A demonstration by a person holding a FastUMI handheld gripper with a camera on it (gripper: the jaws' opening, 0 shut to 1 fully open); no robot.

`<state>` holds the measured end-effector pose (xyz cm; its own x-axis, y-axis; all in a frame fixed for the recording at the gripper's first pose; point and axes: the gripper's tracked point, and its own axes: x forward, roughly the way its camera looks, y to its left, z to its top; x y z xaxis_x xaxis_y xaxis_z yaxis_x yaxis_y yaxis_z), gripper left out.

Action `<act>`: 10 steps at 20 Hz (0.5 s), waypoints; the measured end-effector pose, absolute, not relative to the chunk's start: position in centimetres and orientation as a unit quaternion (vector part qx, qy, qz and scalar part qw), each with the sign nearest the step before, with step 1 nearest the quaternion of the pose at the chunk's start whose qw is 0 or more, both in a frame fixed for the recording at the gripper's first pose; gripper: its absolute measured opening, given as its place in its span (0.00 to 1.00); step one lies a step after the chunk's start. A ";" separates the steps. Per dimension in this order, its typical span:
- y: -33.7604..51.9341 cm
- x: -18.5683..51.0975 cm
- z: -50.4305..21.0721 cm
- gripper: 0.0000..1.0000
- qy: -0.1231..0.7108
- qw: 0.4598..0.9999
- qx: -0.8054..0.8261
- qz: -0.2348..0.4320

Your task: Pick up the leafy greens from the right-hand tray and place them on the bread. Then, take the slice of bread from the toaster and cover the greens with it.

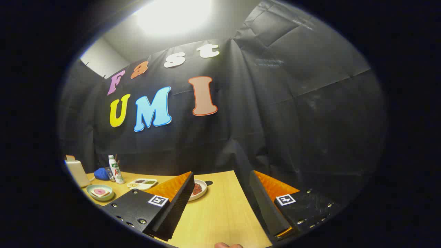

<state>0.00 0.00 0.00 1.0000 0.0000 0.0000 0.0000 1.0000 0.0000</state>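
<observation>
meanwhile, in the gripper view, the gripper (220,203) hung above the wooden table (220,213), its fingers spread wide and holding nothing. well beyond the left finger sat the toaster (77,172) and a green plate (92,188) with bread (100,193).

The tongs (220,196) are a two-finger tool with wedge-shaped fingers (174,213) whose inner faces carry a ribbed, textured pad. Each finger sits on a flat, matte block fastened with small round screws. A square black-and-white marker tag (158,200) is fixed on top of each block. The two fingers stand well apart with nothing between them.
</observation>
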 end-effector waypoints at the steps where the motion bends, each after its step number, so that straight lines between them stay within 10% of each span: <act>1: 0.8 -0.5 0.4 0.98 0.001 1.000 0.002 -0.007; 10: 10.9 -8.9 1.2 0.98 0.018 0.999 -0.031 -0.004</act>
<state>-8.94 10.91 1.23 0.9993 -0.0092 -0.0366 0.0068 0.9980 -0.0628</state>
